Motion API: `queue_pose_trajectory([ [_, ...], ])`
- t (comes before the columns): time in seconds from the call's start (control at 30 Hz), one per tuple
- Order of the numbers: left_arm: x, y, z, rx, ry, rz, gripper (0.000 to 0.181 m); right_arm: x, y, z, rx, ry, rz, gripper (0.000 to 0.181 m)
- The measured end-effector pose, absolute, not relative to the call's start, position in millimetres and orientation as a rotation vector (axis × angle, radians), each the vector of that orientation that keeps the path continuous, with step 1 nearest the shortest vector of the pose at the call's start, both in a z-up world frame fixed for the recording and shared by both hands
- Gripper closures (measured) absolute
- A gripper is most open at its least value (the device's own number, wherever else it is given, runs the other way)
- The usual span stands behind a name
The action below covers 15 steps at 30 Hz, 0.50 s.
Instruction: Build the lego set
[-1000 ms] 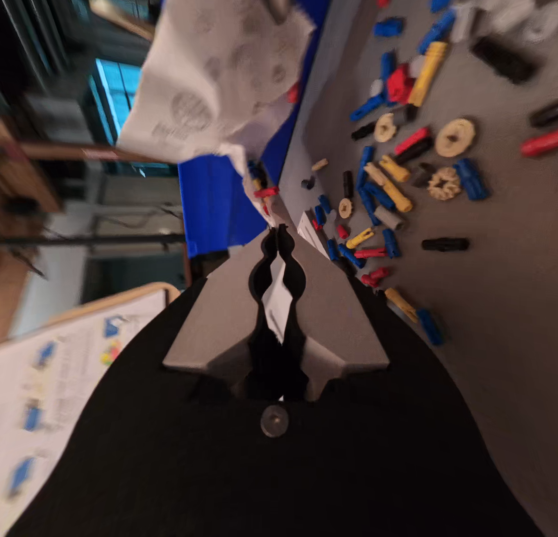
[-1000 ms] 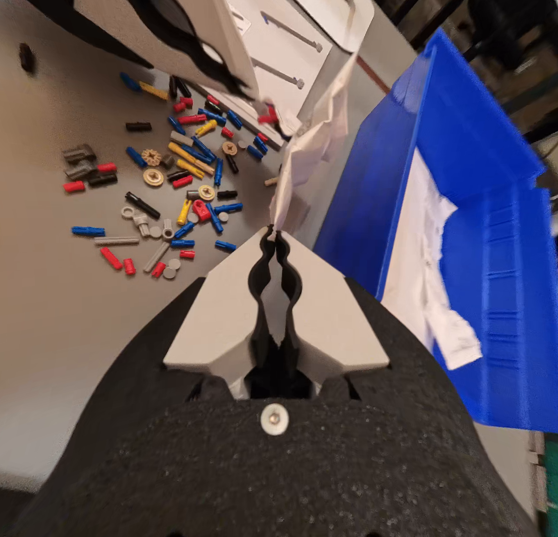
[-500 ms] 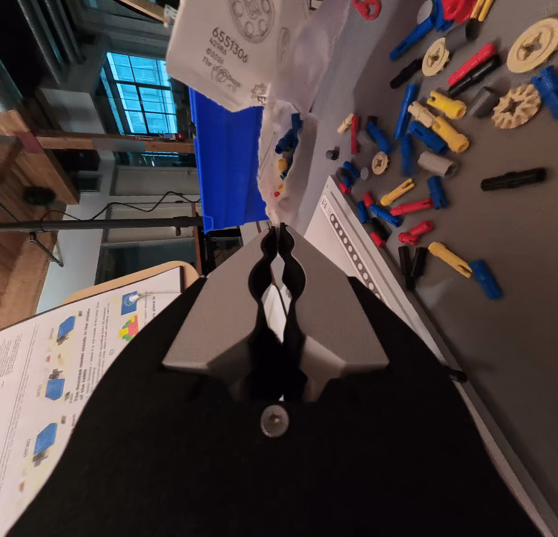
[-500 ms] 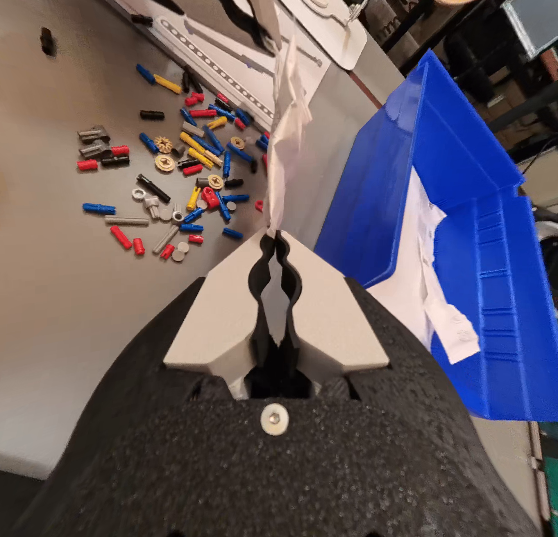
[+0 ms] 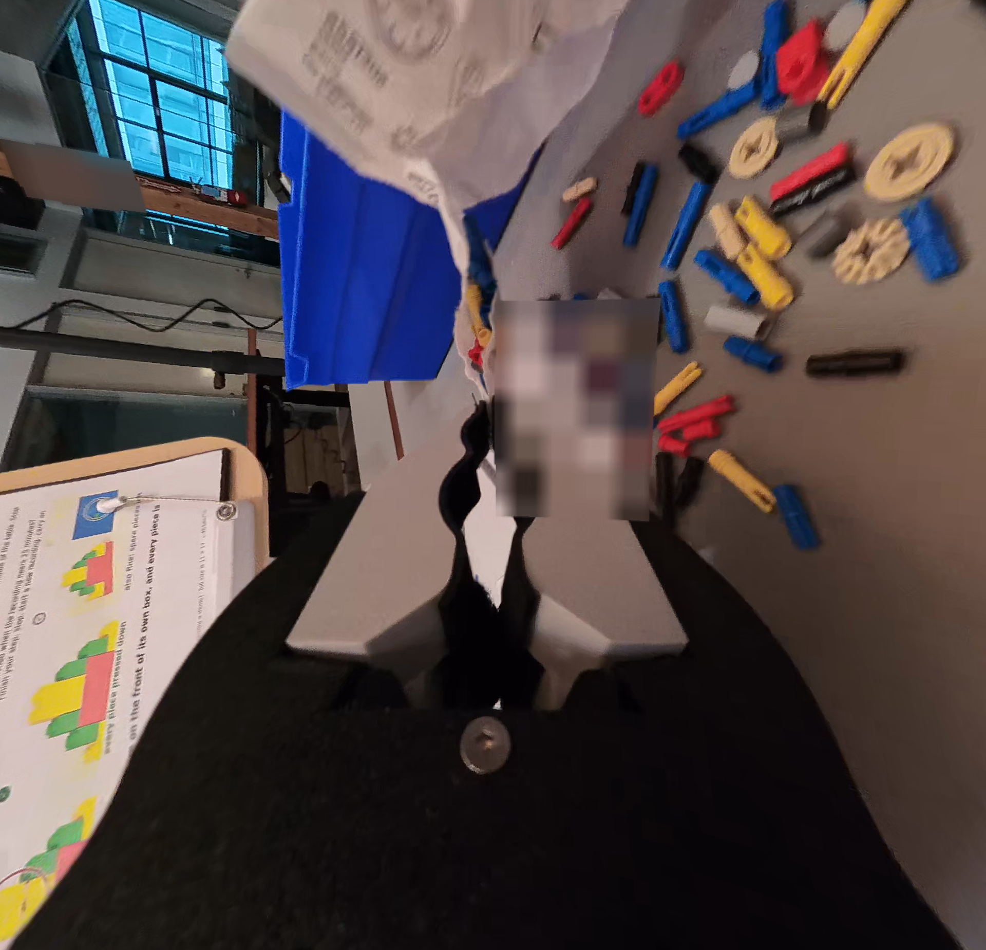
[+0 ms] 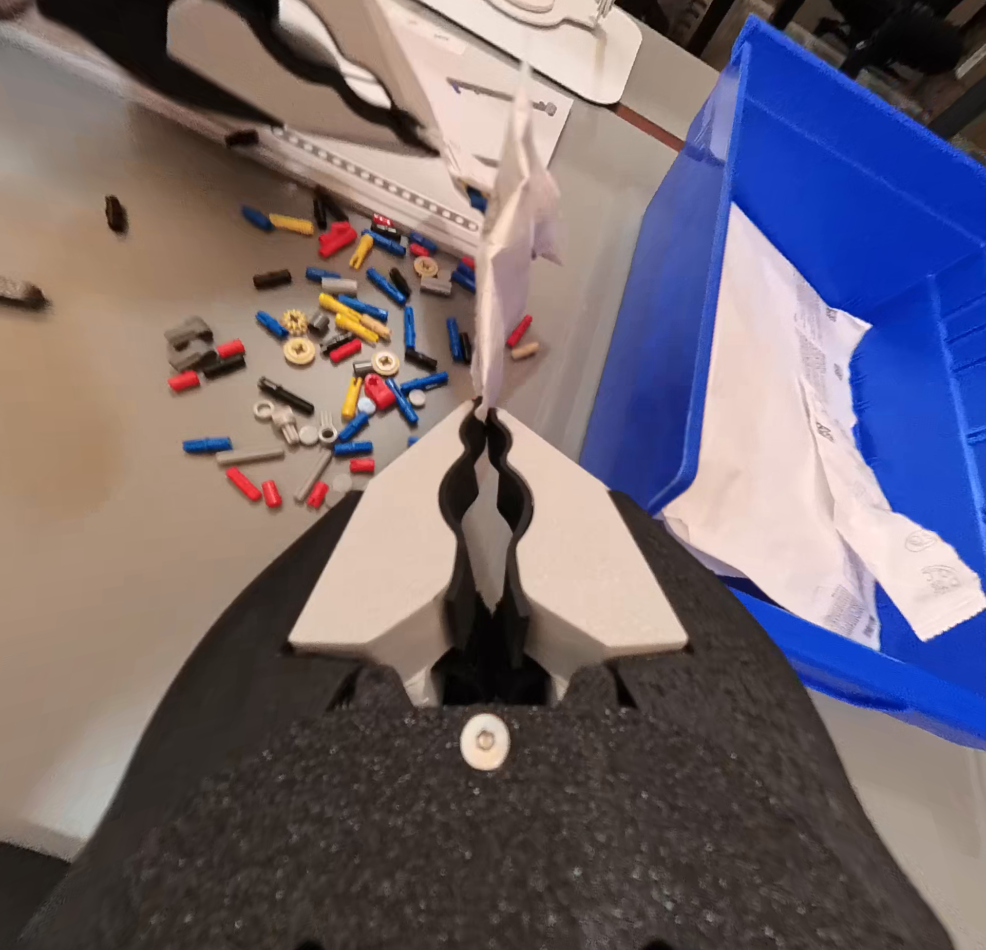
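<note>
A white paper parts bag [image 6: 512,262] hangs stretched between my two grippers above the grey table [image 6: 106,497]. My right gripper [image 6: 484,414] is shut on its lower corner. My left gripper [image 6: 443,161] is shut on its upper edge; in the left wrist view its tips [image 5: 483,409] meet at the bag's torn edge [image 5: 427,70], partly behind a mosaic patch. A few small pieces [image 5: 477,305] still sit in the bag's fold. Several loose pieces [image 6: 347,337], blue, red, yellow, tan, grey and black pins, gears and axles, lie scattered on the table, also in the left wrist view [image 5: 747,241].
A blue bin [image 6: 800,150] stands right of the bag, with an empty white paper bag [image 6: 773,444] lying in it. An open instruction booklet [image 6: 480,102] lies beyond the pile. A printed sheet on a wooden board [image 5: 106,604] is at the left. My right fingertips sit around 15 cm from my left ones.
Both grippers have stayed shut on the bag. The bag has been pulled taut and upright between them, and the left gripper has come nearer the pile of pieces.
</note>
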State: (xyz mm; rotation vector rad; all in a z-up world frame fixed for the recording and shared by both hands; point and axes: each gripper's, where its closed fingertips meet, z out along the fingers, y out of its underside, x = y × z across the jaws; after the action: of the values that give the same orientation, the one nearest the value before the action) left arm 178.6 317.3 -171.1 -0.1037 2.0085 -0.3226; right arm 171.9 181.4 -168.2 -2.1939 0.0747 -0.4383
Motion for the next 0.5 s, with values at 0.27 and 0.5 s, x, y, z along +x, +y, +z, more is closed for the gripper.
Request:
queue_pose_trajectory([
  [0.27, 173.9, 300.3, -169.6, -0.319, 2.106, -0.519, 0.181, 170.1, 196.5, -143.1, -2.115, 0.26, -0.162, 0.181],
  [0.5, 178.8, 327.7, -142.3, -0.288, 1.967, -0.387, 0.181, 153.5, 193.4, -113.0, -1.953, 0.438, 0.459, 0.181],
])
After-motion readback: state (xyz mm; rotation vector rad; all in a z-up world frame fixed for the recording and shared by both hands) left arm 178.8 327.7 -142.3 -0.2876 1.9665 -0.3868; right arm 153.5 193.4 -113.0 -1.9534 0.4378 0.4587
